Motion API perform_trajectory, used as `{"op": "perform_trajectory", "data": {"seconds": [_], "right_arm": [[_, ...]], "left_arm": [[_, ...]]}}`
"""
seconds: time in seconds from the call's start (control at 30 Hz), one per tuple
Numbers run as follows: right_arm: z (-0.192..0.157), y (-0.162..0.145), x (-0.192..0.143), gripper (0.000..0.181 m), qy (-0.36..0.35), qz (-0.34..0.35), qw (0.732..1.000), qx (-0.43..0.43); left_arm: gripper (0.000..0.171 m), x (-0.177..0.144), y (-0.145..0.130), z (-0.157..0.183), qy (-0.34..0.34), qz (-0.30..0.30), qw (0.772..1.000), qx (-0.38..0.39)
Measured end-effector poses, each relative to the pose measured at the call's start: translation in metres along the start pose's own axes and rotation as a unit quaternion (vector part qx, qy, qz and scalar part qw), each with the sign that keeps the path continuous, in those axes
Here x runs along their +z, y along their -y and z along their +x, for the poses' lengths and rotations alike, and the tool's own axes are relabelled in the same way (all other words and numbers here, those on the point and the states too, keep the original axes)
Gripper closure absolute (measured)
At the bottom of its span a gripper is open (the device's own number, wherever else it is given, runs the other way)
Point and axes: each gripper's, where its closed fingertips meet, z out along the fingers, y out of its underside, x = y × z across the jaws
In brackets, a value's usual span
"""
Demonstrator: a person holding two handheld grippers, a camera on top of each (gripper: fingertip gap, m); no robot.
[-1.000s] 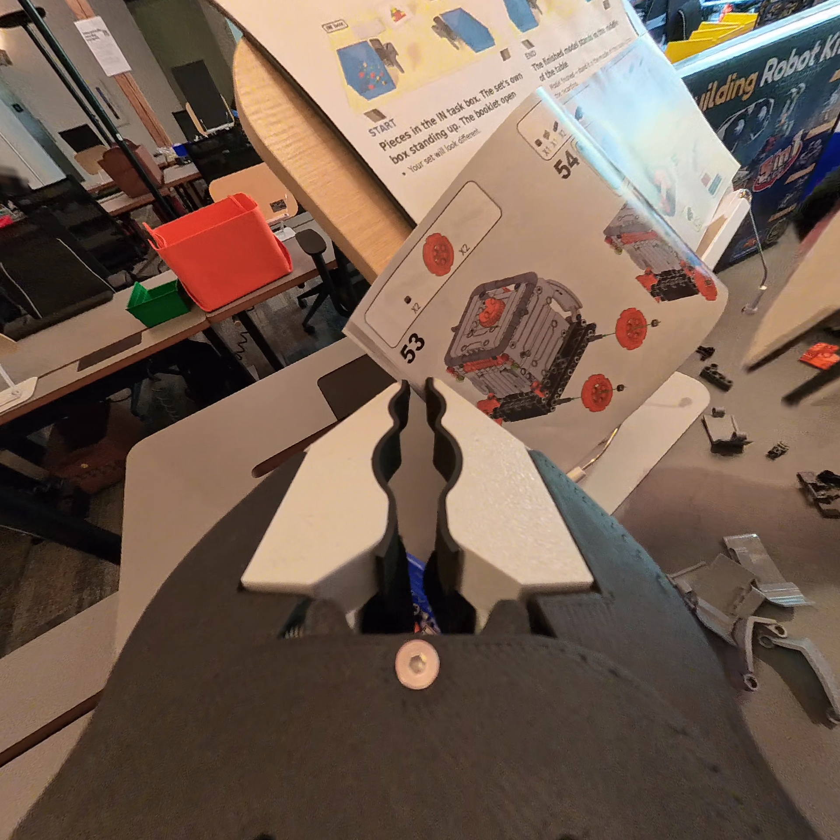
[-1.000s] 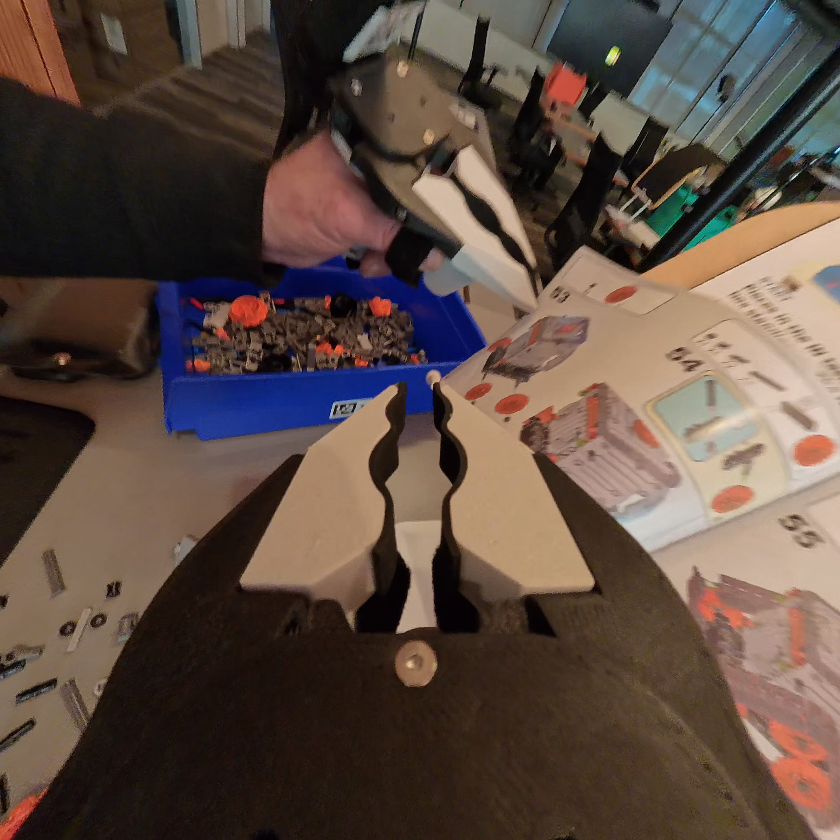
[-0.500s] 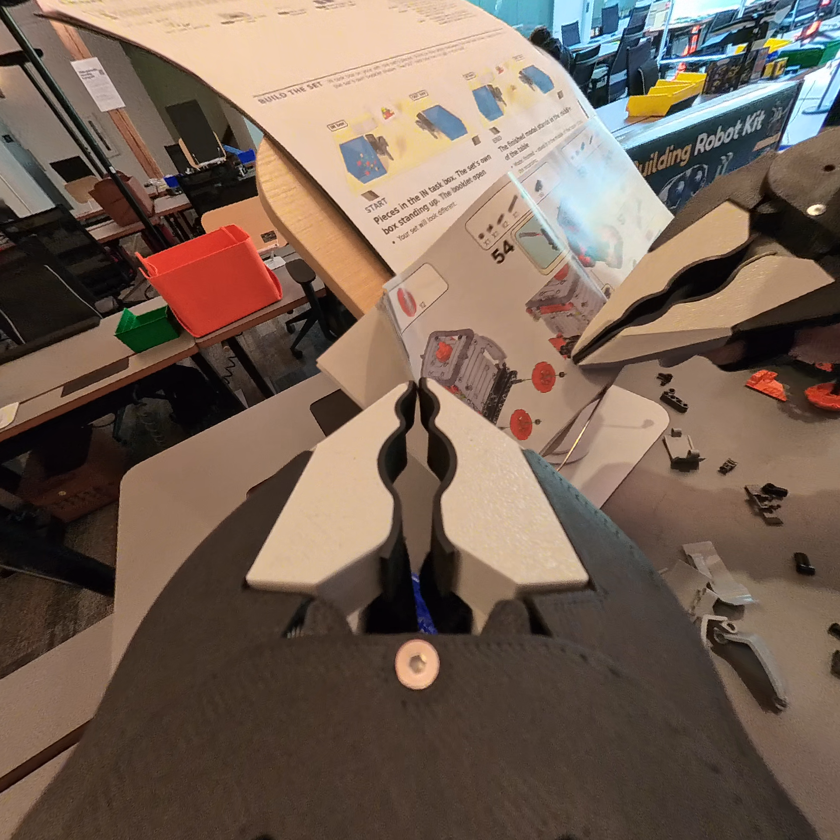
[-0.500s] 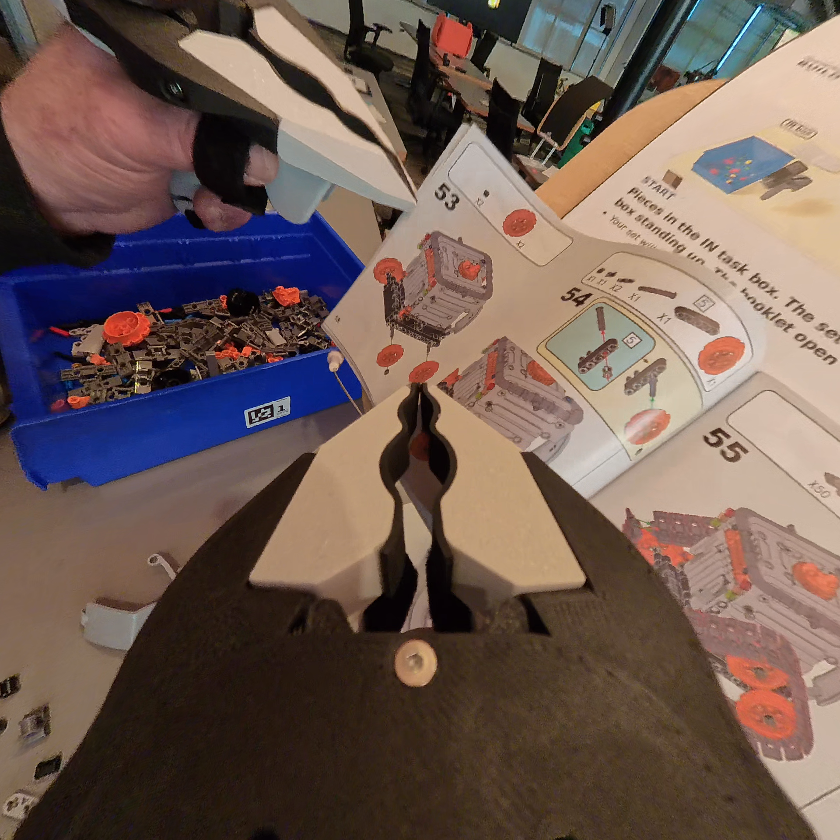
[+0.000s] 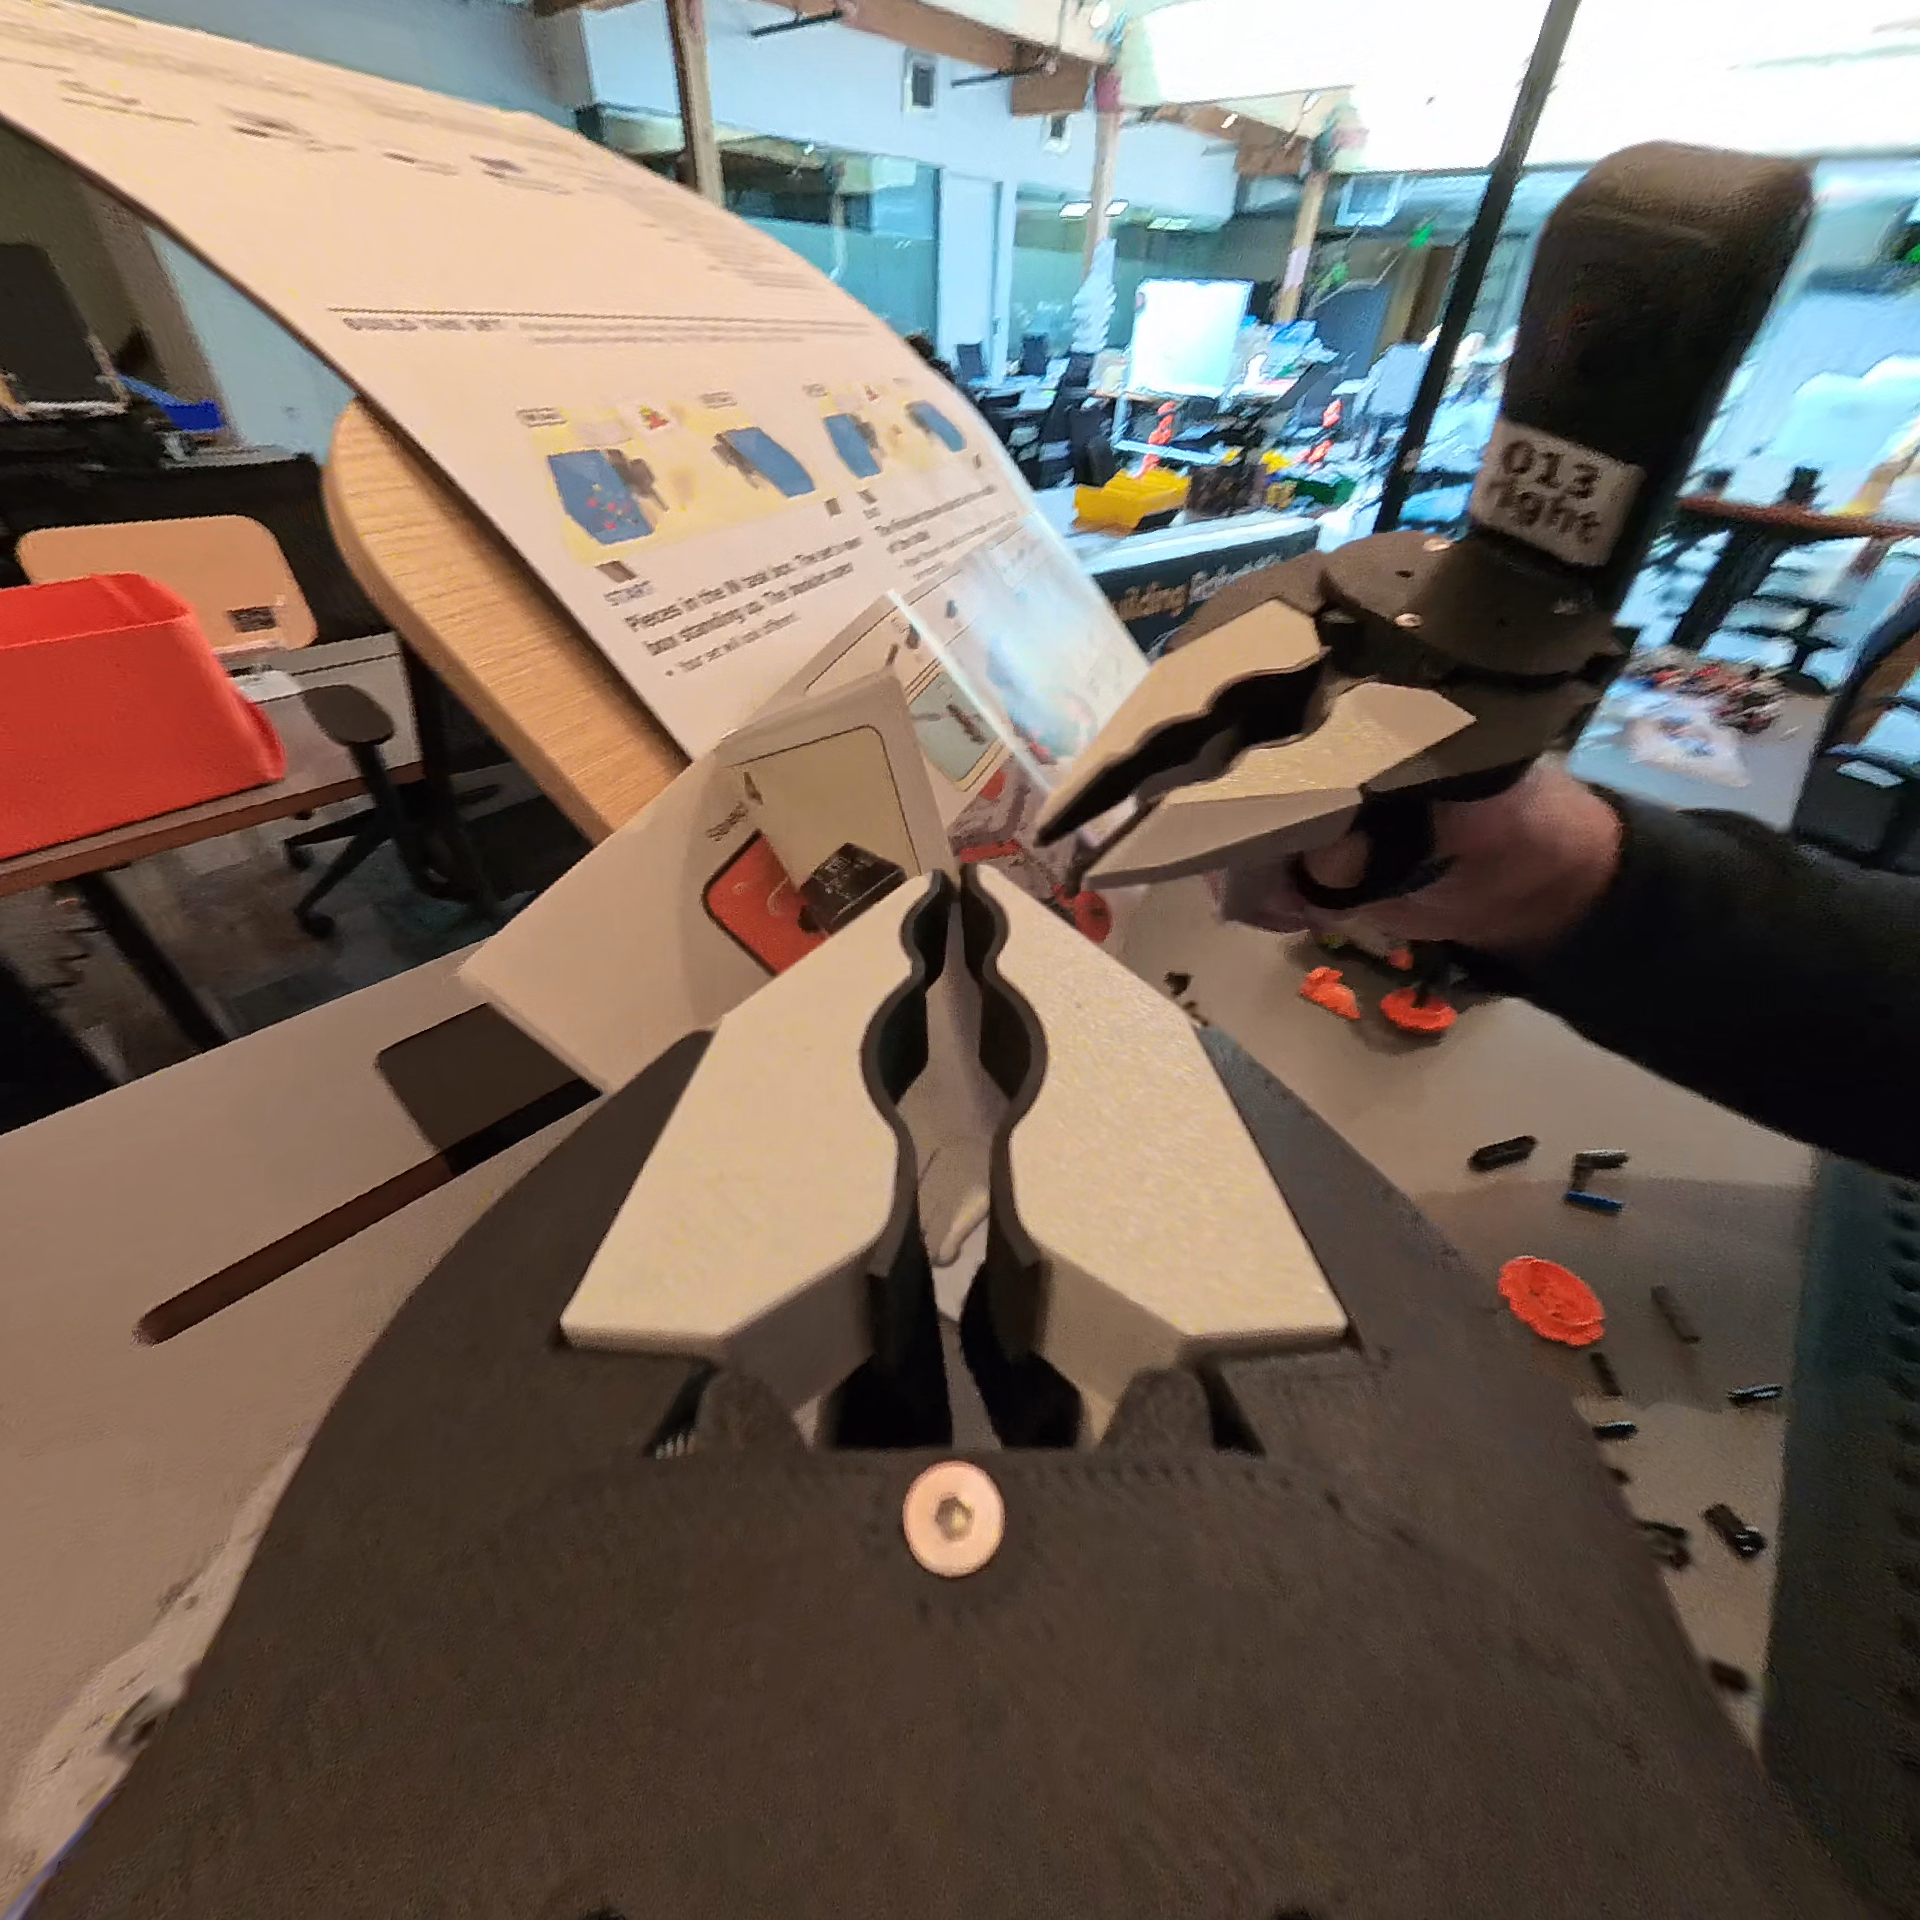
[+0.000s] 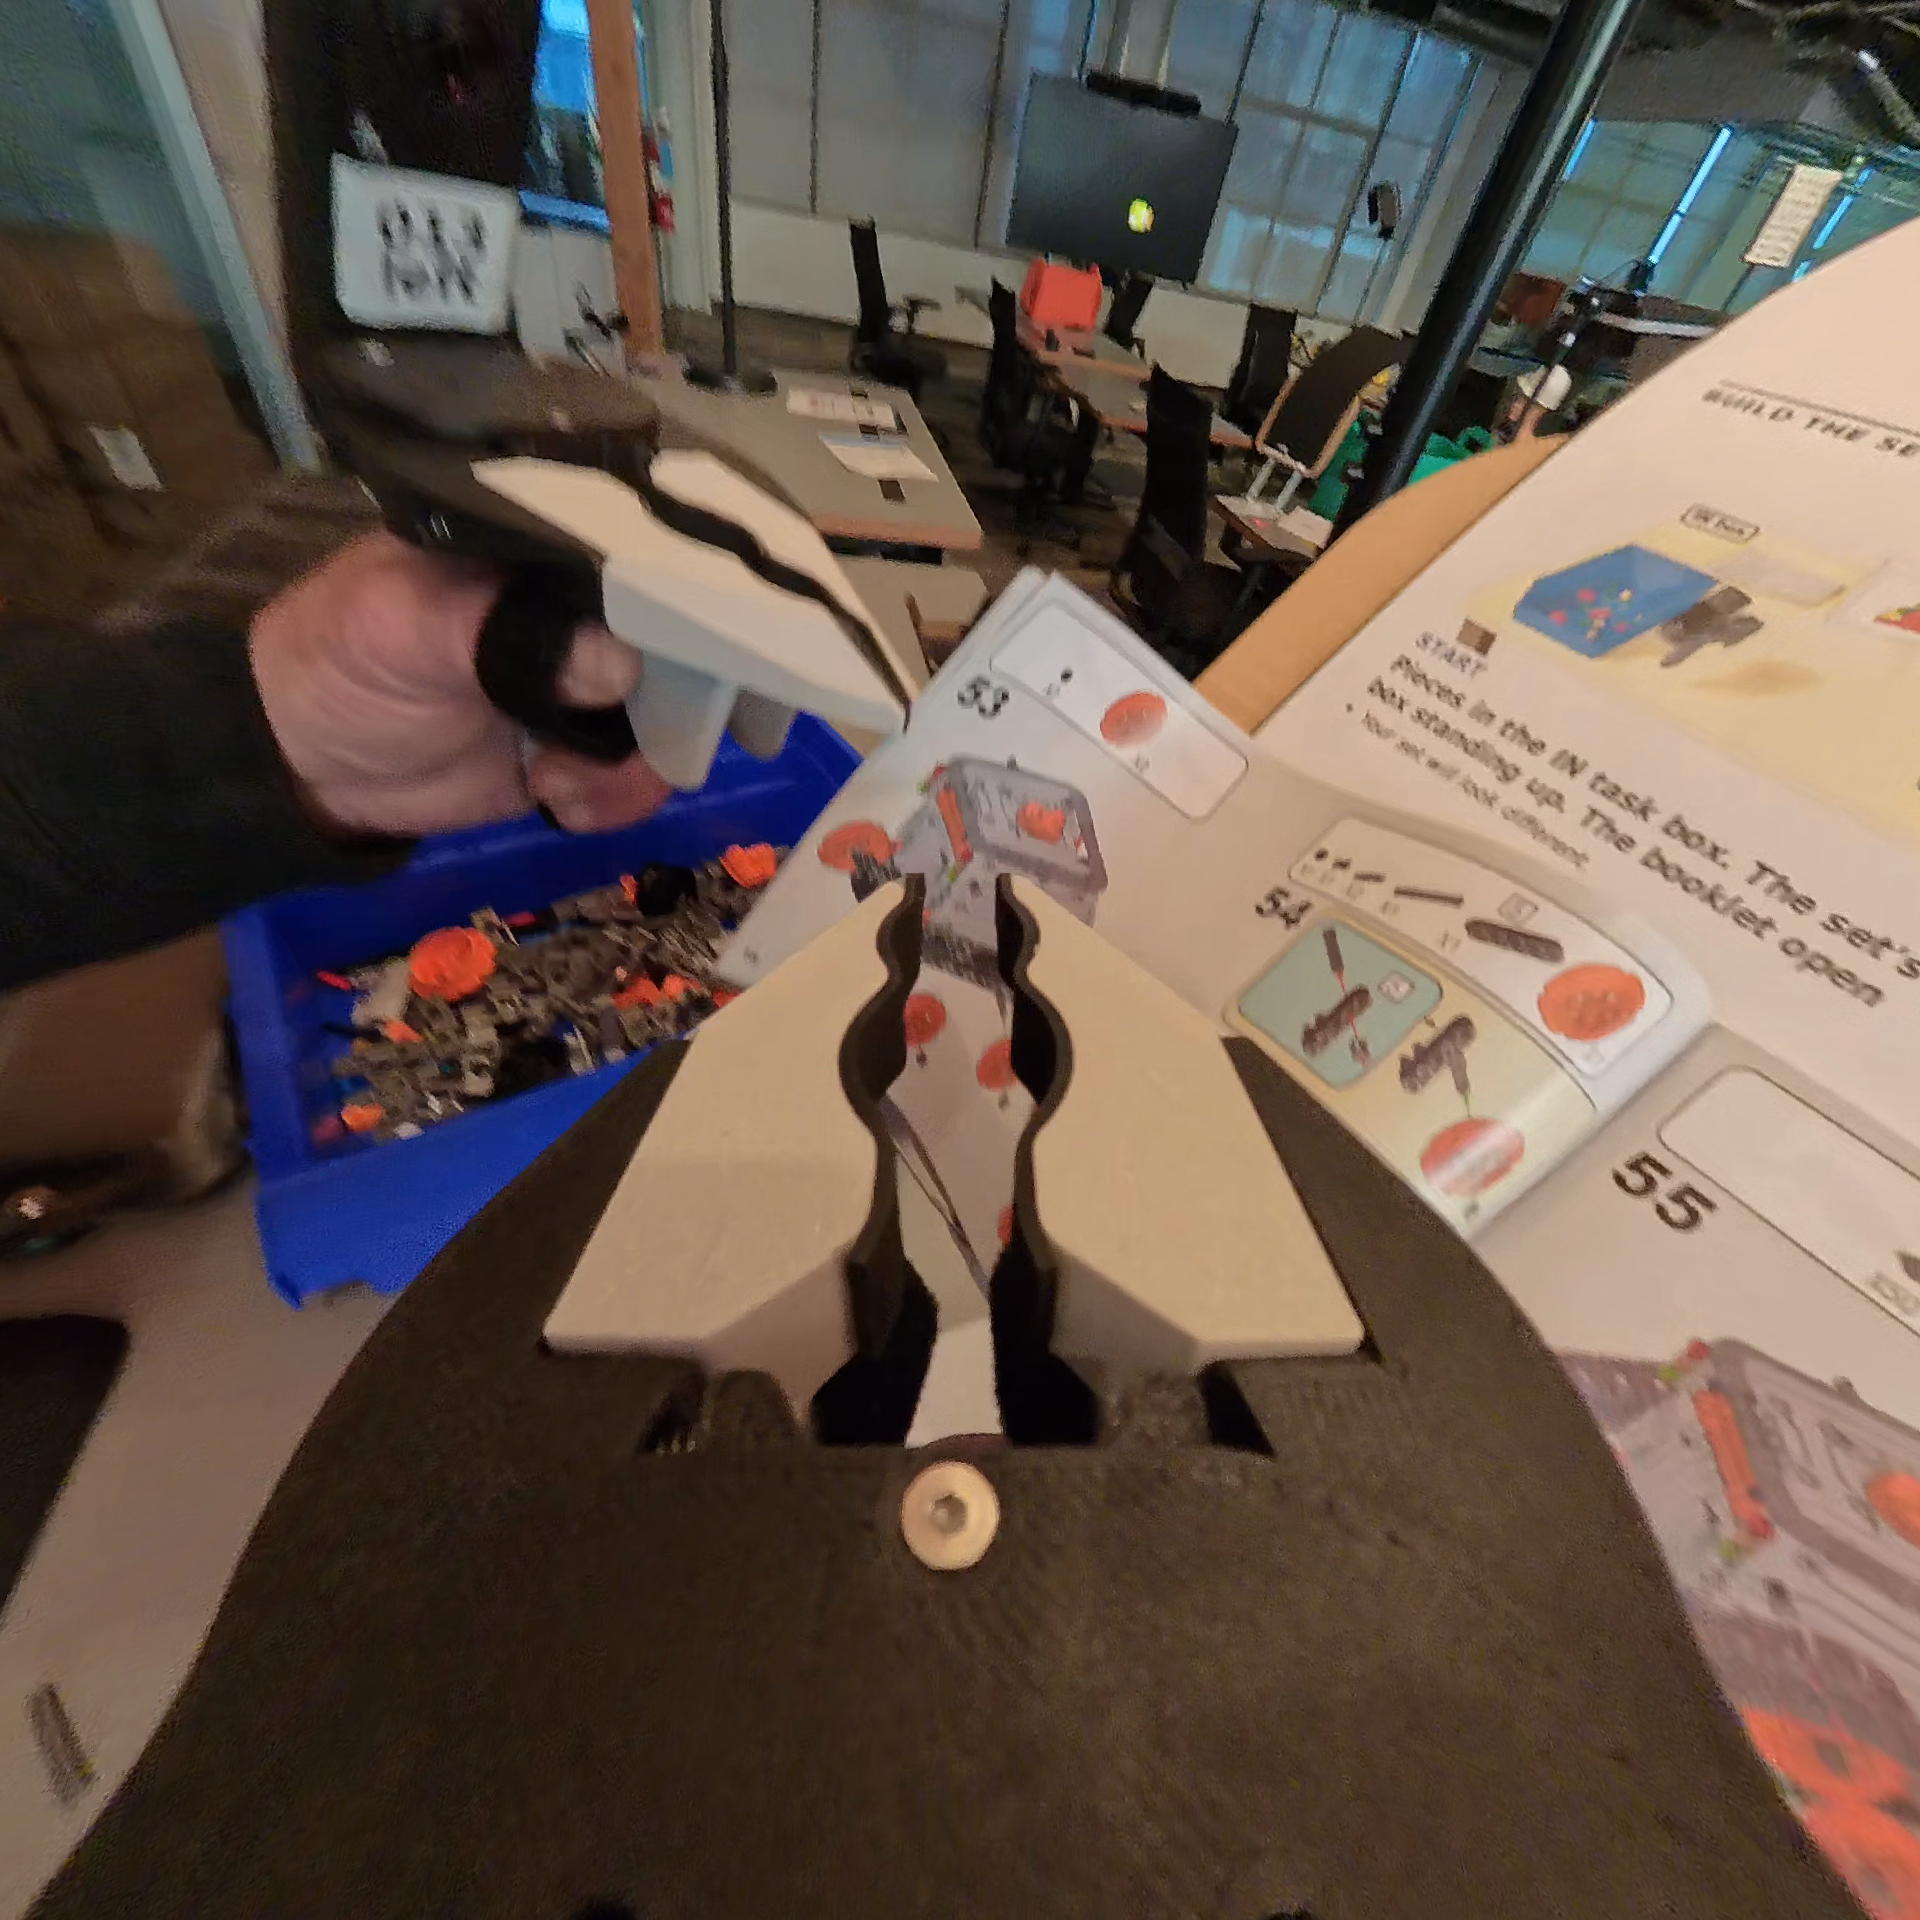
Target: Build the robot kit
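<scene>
An open instruction booklet stands propped on the table. My left gripper (image 5: 951, 883) is shut on the edge of its raised left page (image 5: 831, 790), which stands nearly edge-on to this view. The right wrist view shows the same page (image 6: 1039, 727), with the left gripper (image 6: 899, 696) pinching its upper left edge. My right gripper (image 6: 956, 894) is open by a narrow gap and holds nothing. It points at the lower part of that page. In the left wrist view the right gripper (image 5: 1065, 857) hovers just right of the page, held by a hand (image 5: 1455, 883).
A blue bin (image 6: 343, 1226) full of grey and orange building parts (image 6: 520, 997) sits left of the booklet. A large curved printed sheet (image 5: 623, 343) on a wooden board rises behind it. Loose small parts and an orange wheel (image 5: 1548, 1299) lie on the table. A red bin (image 5: 104, 707) stands on a far desk. The tips of both grippers are at nearly the same place. From either gripper's tips it is about 35 cm to the orange wheel (image 5: 1548, 1299).
The left gripper closed on the page edge and swung the page up, turning it edge-on. The right gripper moved in close to the page, and its jaws went from shut to a narrow gap.
</scene>
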Motion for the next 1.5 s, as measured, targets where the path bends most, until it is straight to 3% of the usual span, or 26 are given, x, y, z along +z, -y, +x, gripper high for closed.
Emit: {"op": "perform_trajectory", "data": {"seconds": [0.27, 0.57, 0.7, 1.03, 1.07, 1.2, 1.33, 1.5], "right_arm": [[0.003, 0.041, 0.007, 0.166, 0.052, 0.094, 0.987, 0.122], [0.014, 0.051, 0.008, 0.168, 0.089, 0.130, 0.964, 0.213], [0.014, 0.050, 0.008, 0.181, 0.114, 0.138, 0.954, 0.239], [0.014, 0.053, 0.004, 0.181, 0.156, 0.170, 0.930, 0.285], [0.014, 0.053, 0.004, 0.181, 0.159, 0.172, 0.929, 0.287], [0.011, 0.056, 0.003, 0.181, 0.170, 0.179, 0.924, 0.292], [0.011, 0.057, 0.003, 0.181, 0.173, 0.183, 0.923, 0.292], [0.011, 0.059, -0.001, 0.181, 0.184, 0.194, 0.915, 0.301]], "left_arm": [[0.170, 0.003, 0.006, 0.013, -0.046, 0.023, 0.999, -0.018], [0.170, 0.006, 0.004, 0.021, -0.064, 0.022, 0.998, -0.008], [0.171, 0.006, 0.005, 0.019, -0.063, 0.025, 0.998, -0.008], [0.171, 0.006, 0.004, 0.021, -0.069, 0.030, 0.997, -0.010], [0.170, 0.005, 0.005, 0.020, -0.064, 0.035, 0.997, -0.008], [0.125, 0.008, 0.004, 0.010, -0.022, 0.021, 1.000, -0.003], [0.136, 0.017, -0.001, 0.008, -0.006, -0.002, 1.000, 0.003], [0.143, 0.013, 0.004, 0.010, -0.031, 0.024, 0.999, -0.026]]}}
